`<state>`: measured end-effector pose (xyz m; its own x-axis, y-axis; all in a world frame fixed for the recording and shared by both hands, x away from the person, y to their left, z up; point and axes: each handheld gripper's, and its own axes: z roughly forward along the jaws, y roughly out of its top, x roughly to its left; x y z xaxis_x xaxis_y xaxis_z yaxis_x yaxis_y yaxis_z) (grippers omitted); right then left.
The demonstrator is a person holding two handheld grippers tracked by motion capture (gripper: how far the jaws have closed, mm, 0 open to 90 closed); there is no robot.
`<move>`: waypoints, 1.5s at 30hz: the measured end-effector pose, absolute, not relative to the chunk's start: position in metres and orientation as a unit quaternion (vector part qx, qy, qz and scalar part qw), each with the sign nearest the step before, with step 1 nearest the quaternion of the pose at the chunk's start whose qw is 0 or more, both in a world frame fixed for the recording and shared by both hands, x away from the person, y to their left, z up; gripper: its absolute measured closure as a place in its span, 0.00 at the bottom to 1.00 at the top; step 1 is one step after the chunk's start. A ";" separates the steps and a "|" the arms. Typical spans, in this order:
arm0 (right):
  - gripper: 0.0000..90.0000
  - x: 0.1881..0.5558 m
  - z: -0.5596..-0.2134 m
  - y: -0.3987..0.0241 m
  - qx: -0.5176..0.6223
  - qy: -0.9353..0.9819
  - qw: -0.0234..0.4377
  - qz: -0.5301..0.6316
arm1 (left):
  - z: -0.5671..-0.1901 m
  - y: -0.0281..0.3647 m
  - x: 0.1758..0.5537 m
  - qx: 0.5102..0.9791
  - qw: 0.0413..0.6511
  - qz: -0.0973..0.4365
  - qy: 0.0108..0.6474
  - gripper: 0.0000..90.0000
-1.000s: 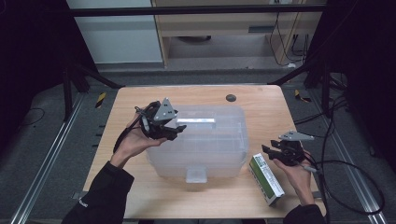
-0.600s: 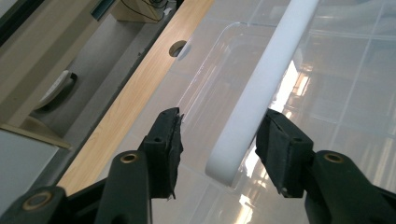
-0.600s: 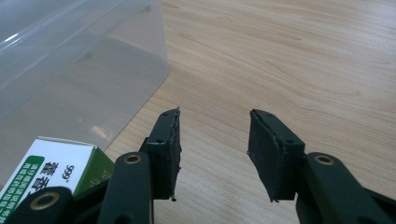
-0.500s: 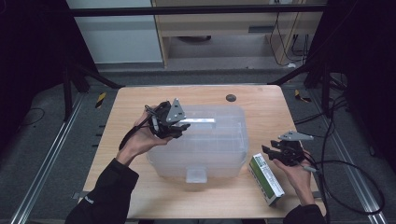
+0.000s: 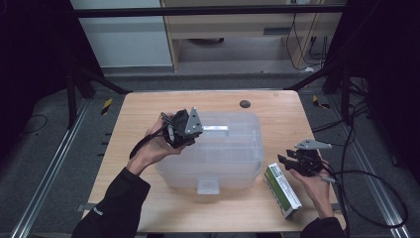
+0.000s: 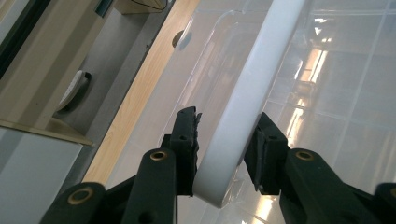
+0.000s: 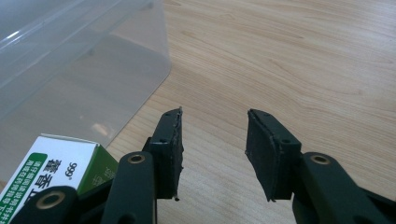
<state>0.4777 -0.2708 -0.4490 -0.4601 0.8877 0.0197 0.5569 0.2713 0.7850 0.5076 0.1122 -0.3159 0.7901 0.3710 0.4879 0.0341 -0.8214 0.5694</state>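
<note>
- The clear plastic bin [image 5: 218, 153] sits mid-frame on the wooden table [image 5: 277, 106], lid on; its long axis runs left to right across the picture.
- The white handle [image 6: 254, 88] tops the lid near its left end, a bar pointing toward the bin's middle.
- The left gripper [image 5: 184, 130] has just been closing; its pads straddle the handle and appear to touch it, likely to lift the lid.
- The right gripper [image 5: 297, 162] waits at lower right, jaws apart and empty, just beside a green-and-white box [image 5: 282, 190].

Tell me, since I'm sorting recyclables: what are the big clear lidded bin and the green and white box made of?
Clear lidded bin: seemingly glossy translucent plastic; tabletop shows through. Green and white box: probably printed cardboard, with crisp folded edges.
</note>
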 end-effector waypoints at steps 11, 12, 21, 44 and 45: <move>0.65 0.477 -0.448 -0.271 0.471 0.767 0.218 0.377 | -0.312 0.108 0.505 0.910 0.245 0.319 0.099 0.74; 0.66 0.477 -0.447 -0.271 0.472 0.767 0.218 0.377 | -0.311 0.108 0.505 0.911 0.243 0.320 0.098 0.74; 0.71 0.476 -0.444 -0.270 0.472 0.766 0.214 0.380 | -0.310 0.106 0.503 0.912 0.230 0.328 0.087 0.75; 1.00 0.461 -0.408 -0.261 0.421 0.772 0.205 0.429 | -0.303 0.106 0.512 0.904 0.238 0.341 0.100 0.74; 1.00 0.461 -0.407 -0.261 0.419 0.773 0.196 0.433 | -0.302 0.107 0.513 0.901 0.242 0.344 0.102 0.74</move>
<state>0.4608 -0.2608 -0.4068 -0.5720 0.8181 0.0594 0.4779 0.2735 0.8347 0.5126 0.1067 -0.3023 0.7423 0.3512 0.5707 0.0182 -0.8619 0.5067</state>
